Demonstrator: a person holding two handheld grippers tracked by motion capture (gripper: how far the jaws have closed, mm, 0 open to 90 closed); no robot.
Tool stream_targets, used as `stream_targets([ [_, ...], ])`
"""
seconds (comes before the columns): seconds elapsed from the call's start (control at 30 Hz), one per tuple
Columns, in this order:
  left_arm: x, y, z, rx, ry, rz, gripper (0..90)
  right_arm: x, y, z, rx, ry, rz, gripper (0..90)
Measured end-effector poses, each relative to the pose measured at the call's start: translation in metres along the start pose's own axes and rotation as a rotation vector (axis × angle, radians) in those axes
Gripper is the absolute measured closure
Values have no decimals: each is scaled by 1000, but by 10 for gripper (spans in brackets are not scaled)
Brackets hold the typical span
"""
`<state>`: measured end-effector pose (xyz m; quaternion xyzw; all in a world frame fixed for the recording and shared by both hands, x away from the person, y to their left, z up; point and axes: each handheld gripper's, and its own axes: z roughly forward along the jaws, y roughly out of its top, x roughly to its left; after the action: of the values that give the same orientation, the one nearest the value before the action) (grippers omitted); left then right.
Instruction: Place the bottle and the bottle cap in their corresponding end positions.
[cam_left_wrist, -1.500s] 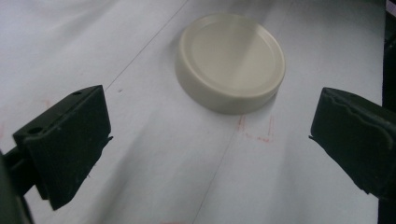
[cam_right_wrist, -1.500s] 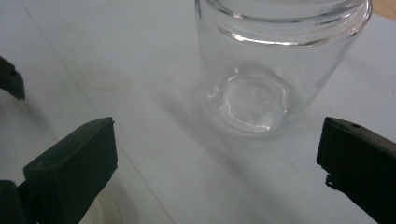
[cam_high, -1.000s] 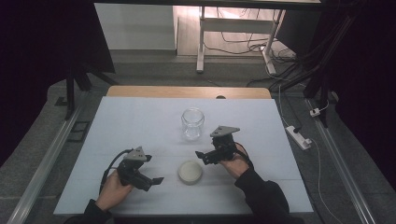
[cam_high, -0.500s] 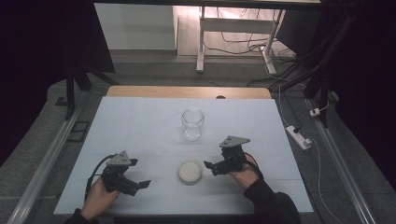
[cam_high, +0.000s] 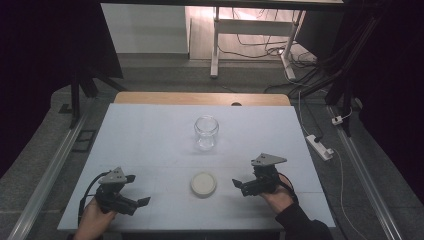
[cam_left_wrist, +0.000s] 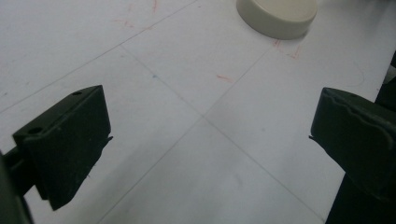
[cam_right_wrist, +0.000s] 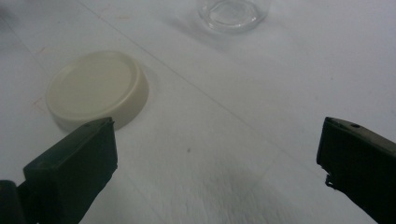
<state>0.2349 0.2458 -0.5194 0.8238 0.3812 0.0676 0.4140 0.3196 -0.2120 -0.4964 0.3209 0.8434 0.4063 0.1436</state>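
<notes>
The cream lid (cam_high: 203, 183) lies flat on the tabletop (cam_high: 150, 135), between both claws, the glass jar (cam_high: 206, 132) behind it. The left claw (cam_high: 136, 190) and the right claw (cam_high: 239, 185) gape wide, empty. A careless grab could skid the low lid away.

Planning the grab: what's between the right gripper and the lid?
Nothing: bare white table between right gripper and lid, seen in the high view.
</notes>
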Motion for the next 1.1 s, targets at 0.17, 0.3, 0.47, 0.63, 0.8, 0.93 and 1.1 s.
stream_targets([
  [0.17, 1, -9, -9, -8, 24, -22, 0, 1, -13, -14, 14, -21, 11, 0],
  [0.3, 3, -18, -18, -18, 47, -42, 0, 3, -23, -26, 20, -42, 21, 0],
  [0.47, 3, -26, -28, -31, 69, -59, 0, 2, -36, -44, 9, -76, 49, 0],
  [0.63, 3, -34, -36, -35, 97, -73, 0, 0, -49, -60, 6, -106, 82, 0],
  [0.8, 3, -41, -40, -20, 121, -86, 0, 1, -59, -71, 17, -130, 102, 0],
  [0.93, 2, -44, -43, -5, 134, -96, 0, 3, -65, -76, 34, -144, 108, 0],
  [1.1, 0, -48, -46, 18, 154, -98, 0, 4, -69, -83, 43, -161, 118, 0],
])
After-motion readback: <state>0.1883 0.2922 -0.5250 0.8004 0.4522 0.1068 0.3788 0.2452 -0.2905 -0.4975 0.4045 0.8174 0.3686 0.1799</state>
